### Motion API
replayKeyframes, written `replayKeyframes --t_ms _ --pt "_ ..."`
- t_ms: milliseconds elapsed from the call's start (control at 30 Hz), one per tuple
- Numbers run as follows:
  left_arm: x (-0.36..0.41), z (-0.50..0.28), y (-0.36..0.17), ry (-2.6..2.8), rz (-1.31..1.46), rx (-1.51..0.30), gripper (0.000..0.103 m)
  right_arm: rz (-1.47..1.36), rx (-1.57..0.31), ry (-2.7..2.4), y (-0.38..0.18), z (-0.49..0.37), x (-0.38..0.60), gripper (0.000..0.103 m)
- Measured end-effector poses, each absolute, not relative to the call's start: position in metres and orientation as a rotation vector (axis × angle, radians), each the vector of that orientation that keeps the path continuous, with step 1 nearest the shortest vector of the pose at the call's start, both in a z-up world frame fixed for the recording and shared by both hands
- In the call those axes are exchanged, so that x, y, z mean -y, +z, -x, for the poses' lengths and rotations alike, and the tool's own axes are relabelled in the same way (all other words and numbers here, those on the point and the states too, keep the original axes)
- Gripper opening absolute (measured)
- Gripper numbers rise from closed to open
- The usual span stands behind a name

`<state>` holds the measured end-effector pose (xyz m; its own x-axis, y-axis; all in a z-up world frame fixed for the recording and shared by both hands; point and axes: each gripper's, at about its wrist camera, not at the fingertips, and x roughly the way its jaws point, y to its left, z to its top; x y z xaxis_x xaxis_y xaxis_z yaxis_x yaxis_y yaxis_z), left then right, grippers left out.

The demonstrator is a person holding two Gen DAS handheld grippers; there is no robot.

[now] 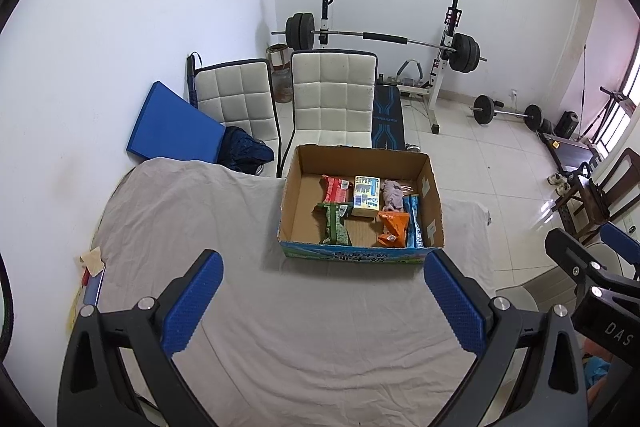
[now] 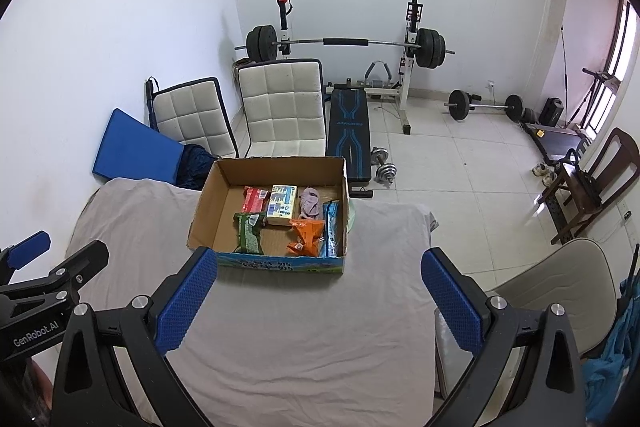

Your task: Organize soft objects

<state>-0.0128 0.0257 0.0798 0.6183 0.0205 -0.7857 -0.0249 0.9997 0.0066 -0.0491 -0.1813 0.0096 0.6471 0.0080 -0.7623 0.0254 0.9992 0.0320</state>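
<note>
Packets (image 1: pixel 362 209) are lying in the box's (image 1: pixel 288 211) right half on the cloth (image 1: pixel 280 327), straight ahead of both tongs, left (image 1: pixel 324 303) and right (image 2: pixel 318 301), which are hovering wide and empty, the right seeming slightly nearer, with most packets pointing away from them.

Brown cardboard box (image 1: pixel 430 199), orange packet (image 1: pixel 394 227), grey cloth (image 1: pixel 200 219)

Both wrist cameras look forward and down from the near table edge, left beside right, sharing the cardboard box (image 1: pixel 362 203) (image 2: pixel 276 211) and far gym equipment.
</note>
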Motion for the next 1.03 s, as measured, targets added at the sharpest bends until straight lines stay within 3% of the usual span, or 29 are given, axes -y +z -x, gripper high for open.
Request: replayKeyframes --t_ms 1033 --pt "-0.0249 0.0123 0.0859 0.036 0.016 -0.9 0.103 -0.05 -0.858 -0.024 0.0189 0.0523 0.1828 0.103"
